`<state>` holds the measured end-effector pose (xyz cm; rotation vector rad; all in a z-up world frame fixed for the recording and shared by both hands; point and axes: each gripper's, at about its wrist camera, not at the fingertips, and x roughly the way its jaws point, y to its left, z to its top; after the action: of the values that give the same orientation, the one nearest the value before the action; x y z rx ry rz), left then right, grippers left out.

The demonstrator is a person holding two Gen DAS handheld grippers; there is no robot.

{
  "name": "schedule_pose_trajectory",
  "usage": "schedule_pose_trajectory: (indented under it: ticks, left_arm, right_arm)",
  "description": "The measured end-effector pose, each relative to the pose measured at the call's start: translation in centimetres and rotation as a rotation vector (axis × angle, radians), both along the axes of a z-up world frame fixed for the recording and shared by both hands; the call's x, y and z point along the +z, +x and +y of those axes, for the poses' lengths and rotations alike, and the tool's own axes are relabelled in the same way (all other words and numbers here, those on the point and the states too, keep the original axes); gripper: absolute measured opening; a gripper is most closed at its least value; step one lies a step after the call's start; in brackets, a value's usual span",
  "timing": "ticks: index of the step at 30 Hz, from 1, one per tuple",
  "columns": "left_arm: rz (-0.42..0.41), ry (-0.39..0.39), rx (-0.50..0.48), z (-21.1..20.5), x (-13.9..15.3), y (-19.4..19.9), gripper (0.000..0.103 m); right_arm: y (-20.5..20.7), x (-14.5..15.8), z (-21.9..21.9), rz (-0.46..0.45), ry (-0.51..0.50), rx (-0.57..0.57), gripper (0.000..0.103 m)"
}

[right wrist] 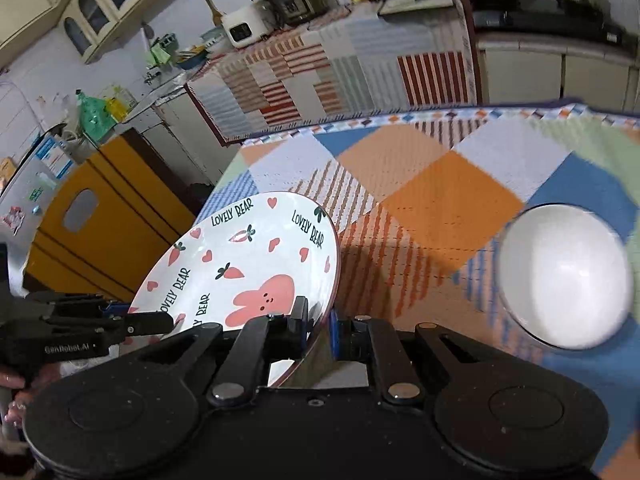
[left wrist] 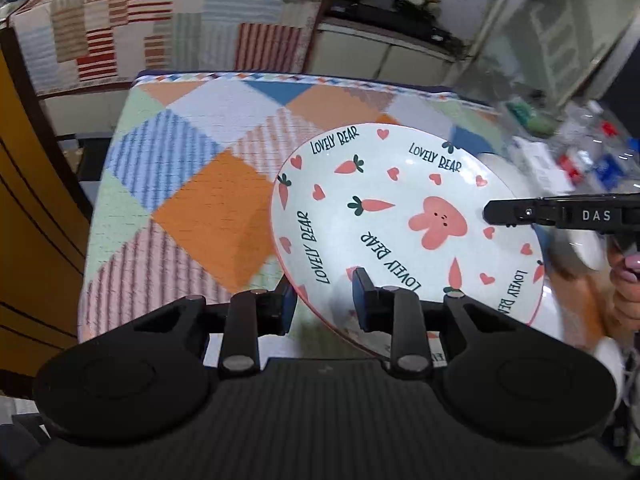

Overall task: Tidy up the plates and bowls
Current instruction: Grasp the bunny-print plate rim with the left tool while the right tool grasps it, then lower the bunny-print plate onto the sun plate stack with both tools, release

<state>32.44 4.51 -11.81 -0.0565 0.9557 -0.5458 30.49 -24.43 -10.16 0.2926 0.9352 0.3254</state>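
Note:
A white plate (left wrist: 384,216) printed with a pink rabbit, carrots, hearts and "LOVELY BEAR" hangs tilted above the checked tablecloth (left wrist: 192,208). My left gripper (left wrist: 324,304) is shut on its near rim, one finger over the inside and one under the edge. My right gripper (right wrist: 318,324) is shut on the opposite rim of the plate (right wrist: 256,264). Each gripper shows in the other view: the right gripper (left wrist: 494,214) reaches in from the right, the left gripper (right wrist: 160,322) from the left. A plain white bowl (right wrist: 564,276) sits on the cloth to the right, partly hidden behind the plate in the left wrist view.
The table's far edge (right wrist: 400,120) lies ahead, and behind it stands a counter draped in striped cloth (right wrist: 340,76) with appliances on top. A yellow cabinet (right wrist: 104,208) stands left of the table. Blurred bottles and clutter (left wrist: 592,160) crowd the right. A person's hand (left wrist: 624,280) holds the right gripper.

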Motion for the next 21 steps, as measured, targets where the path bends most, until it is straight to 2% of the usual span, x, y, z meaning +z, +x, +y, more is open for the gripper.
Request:
schedule_pose_trajectory:
  ticks: [4, 9, 17, 21]
  left_arm:
    - [-0.014, -0.013, -0.061, -1.3, 1.4, -2.3, 0.026]
    - [-0.028, -0.009, -0.125, -3.5, 2.3, -4.5, 0.027]
    - [-0.014, 0.016, -0.2, -7.2, 1.1, -6.9, 0.027]
    - [0.034, 0.036, -0.221, -8.6, -0.6, -7.1, 0.027]
  right_arm:
    - [-3.7, 2.3, -1.3, -0.029, -0.02, -0.02, 0.015]
    - [-7.7, 3.3, -3.0, -0.061, -0.028, -0.063, 0.015]
    - [-12.4, 1.7, -6.2, -0.029, -0.01, -0.147, 0.016]
    - [-13.5, 0.1, -7.1, -0.003, -0.012, -0.172, 0.016]
